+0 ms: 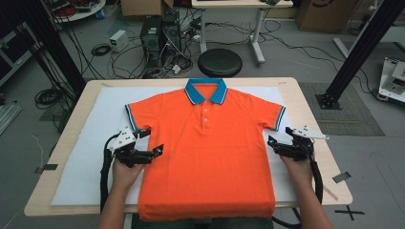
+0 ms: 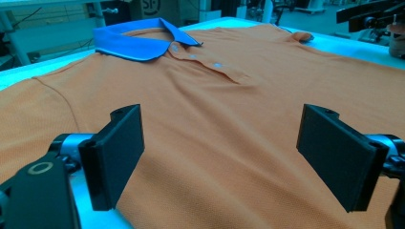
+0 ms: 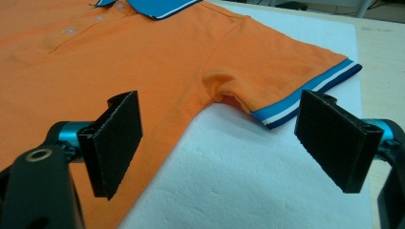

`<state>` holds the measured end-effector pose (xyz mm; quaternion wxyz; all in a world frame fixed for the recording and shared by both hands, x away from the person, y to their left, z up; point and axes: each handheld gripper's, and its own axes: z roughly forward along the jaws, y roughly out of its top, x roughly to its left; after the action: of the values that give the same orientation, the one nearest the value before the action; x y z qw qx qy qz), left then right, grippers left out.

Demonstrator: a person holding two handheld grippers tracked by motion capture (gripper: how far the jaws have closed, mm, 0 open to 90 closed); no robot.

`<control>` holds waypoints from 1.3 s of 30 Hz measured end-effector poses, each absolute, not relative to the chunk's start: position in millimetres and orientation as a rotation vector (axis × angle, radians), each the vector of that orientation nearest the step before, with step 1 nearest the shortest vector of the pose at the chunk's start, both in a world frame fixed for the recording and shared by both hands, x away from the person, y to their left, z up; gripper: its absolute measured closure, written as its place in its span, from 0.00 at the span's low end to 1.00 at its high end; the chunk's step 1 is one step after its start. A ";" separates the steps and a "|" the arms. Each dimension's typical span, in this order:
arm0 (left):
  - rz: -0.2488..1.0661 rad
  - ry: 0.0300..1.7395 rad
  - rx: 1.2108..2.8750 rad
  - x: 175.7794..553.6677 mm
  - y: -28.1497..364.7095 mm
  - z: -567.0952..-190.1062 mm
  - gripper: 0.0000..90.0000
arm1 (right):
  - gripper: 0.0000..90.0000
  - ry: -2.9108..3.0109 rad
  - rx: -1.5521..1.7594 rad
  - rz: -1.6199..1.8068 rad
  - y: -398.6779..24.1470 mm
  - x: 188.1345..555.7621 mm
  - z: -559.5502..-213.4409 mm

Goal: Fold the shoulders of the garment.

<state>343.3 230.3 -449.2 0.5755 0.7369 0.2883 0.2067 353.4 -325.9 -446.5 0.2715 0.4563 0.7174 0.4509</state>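
Orange polo shirt (image 1: 205, 143) spread flat, front up, on a white sheet (image 1: 86, 157) over the wooden surface (image 1: 305, 95), blue collar (image 1: 206, 90) at the far edge, hem hanging over the near edge. Left gripper (image 1: 145, 140) at the shirt's left side just below the sleeve, fingers (image 2: 117, 152) wide apart over the orange cloth, gripping nothing. Right gripper (image 1: 281, 140) at the shirt's right side edge, fingers (image 3: 114, 140) likewise spread wide and empty, one above cloth, the other above the sheet near the striped cuff (image 3: 305, 98).

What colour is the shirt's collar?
Blue with a thin white stripe; the collar shows best in the high view.
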 end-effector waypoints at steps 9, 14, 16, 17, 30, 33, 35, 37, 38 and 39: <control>0.519 0.673 1.727 340.8 229.0 -449.2 0.18 | 0.19 1.930 1.224 1.198 -324.4 352.6 -446.5; 0.555 0.680 1.728 338.5 226.6 -449.4 0.18 | 0.19 1.922 1.237 1.201 -325.3 352.9 -446.7; 0.560 0.685 1.747 339.5 225.6 -448.9 0.18 | 0.19 1.925 1.232 1.202 -325.4 353.2 -446.8; 0.565 0.694 1.747 339.7 224.7 -449.0 0.18 | 0.19 1.929 1.224 1.202 -324.7 352.5 -446.7; 0.592 0.664 1.763 337.1 221.9 -449.1 0.21 | 0.19 1.949 1.180 1.165 -319.7 351.0 -446.7; 0.602 0.666 1.768 336.4 221.3 -449.0 0.21 | 0.19 1.957 1.178 1.154 -318.5 351.1 -446.7; 0.602 0.669 1.765 336.5 221.3 -449.1 0.21 | 0.19 1.956 1.178 1.159 -318.7 351.4 -446.7; 0.594 0.682 1.749 337.3 223.2 -449.1 0.21 | 0.19 1.946 1.189 1.169 -320.7 352.3 -446.7; 0.594 0.682 1.749 337.3 223.2 -449.1 0.21 | 0.19 1.946 1.189 1.169 -320.7 352.3 -446.7; 0.593 0.686 1.743 337.1 224.2 -449.1 0.21 | 0.19 1.950 1.203 1.174 -321.6 352.1 -446.6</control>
<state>337.1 224.2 -449.1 0.5552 0.7378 0.2903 0.2512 352.1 -321.6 -446.6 0.2797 0.4486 0.7271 0.4379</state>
